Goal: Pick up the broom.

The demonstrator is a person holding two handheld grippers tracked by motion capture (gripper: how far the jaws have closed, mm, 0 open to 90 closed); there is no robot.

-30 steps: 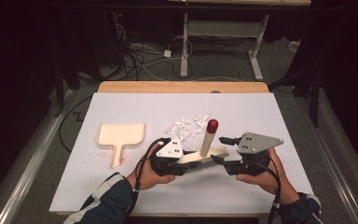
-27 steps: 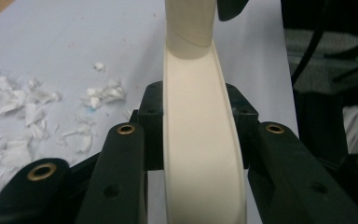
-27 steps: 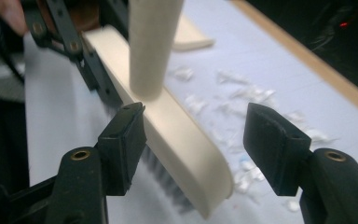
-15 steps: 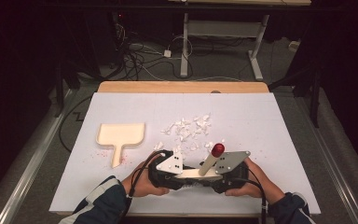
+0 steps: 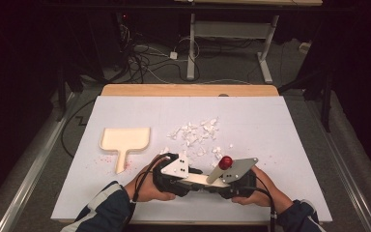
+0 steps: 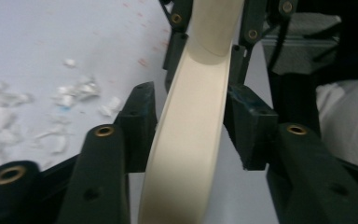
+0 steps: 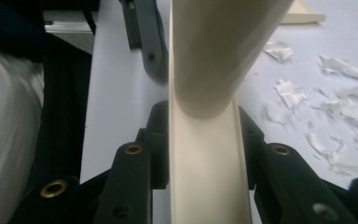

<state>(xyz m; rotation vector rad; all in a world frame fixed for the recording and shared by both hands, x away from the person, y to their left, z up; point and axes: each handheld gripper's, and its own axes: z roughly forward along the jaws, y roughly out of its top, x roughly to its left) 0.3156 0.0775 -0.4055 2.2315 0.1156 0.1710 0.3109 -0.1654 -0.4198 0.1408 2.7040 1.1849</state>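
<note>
Both my left gripper (image 5: 193,178) and right gripper (image 5: 211,181) clamp the cream brush (image 6: 193,135) at the worktop's (image 5: 270,125) near edge, jaws closed on its blade. Risk: opposed pulls could twist it loose, scattering the paper scraps (image 5: 195,133) farther from the dustpan (image 5: 124,141).
</note>
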